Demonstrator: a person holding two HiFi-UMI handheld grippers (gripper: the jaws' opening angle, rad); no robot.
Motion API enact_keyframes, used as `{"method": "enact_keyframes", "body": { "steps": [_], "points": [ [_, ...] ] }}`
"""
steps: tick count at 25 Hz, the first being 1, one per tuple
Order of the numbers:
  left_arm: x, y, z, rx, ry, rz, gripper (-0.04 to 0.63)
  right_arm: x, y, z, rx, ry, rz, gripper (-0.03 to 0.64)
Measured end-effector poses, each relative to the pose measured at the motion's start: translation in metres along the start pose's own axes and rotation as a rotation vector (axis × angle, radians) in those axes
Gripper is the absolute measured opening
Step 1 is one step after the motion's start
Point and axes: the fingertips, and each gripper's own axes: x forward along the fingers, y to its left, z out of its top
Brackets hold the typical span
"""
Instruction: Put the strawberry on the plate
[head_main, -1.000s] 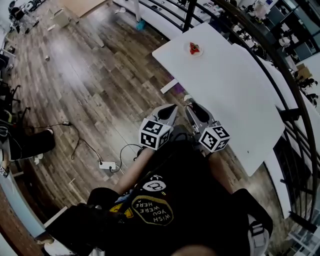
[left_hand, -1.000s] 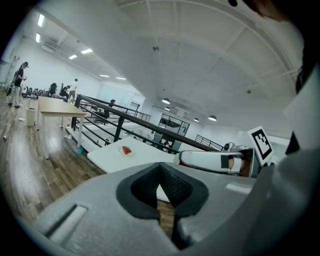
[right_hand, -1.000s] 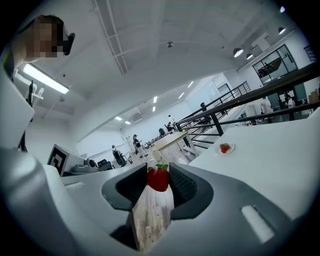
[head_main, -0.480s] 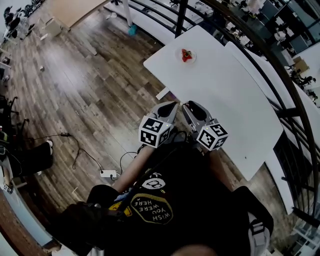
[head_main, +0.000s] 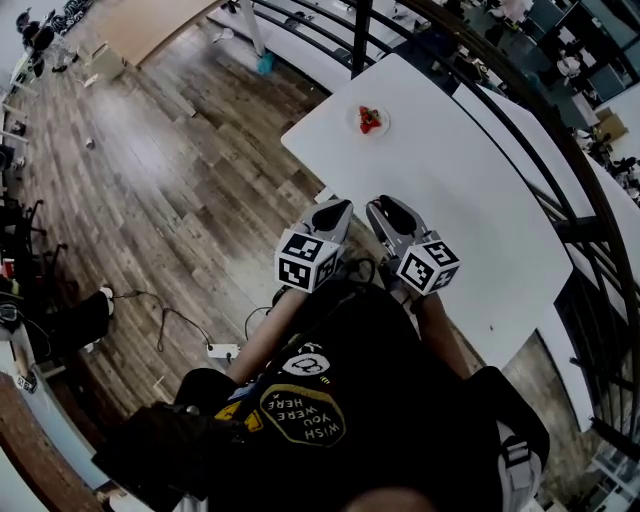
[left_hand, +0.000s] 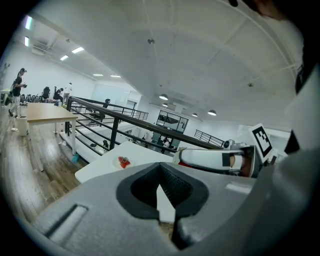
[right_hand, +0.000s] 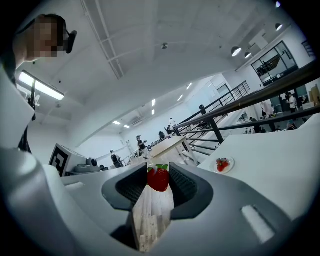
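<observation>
Pinching the strawberry (right_hand: 158, 179) between its jaws, the right gripper (head_main: 387, 208) hovered at the near edge of the white table (head_main: 480, 200), well apart from the plate (head_main: 370, 121) holding red fruit. The left gripper (head_main: 334, 210) hung just beside it, fingers pressed together on nothing.

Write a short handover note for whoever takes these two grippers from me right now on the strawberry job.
Right gripper: shut on a strawberry, held by the near edge of the white table.
Left gripper: shut, empty, beside the right one.
Plate: at the table's far end, with red fruit already on it.
Done: strawberry is in the grip.
Left: carry it to the plate, set it down, release.
</observation>
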Motion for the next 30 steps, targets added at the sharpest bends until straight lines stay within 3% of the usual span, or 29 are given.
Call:
{"method": "enact_keyframes", "body": {
  "steps": [10, 21, 30],
  "points": [
    [0.019, 0.023, 0.013, 0.01, 0.032, -0.023, 0.002, 0.022, -0.019, 0.022, 0.051, -0.046, -0.034, 0.143],
    [0.021, 0.084, 0.052, -0.002, -0.005, -0.039, 0.002, 0.073, -0.017, 0.046, -0.015, -0.038, -0.085, 0.143],
    [0.025, 0.117, 0.009, -0.088, 0.122, -0.08, 0.002, 0.089, -0.018, 0.039, 0.019, -0.05, -0.15, 0.143]
  ]
}}
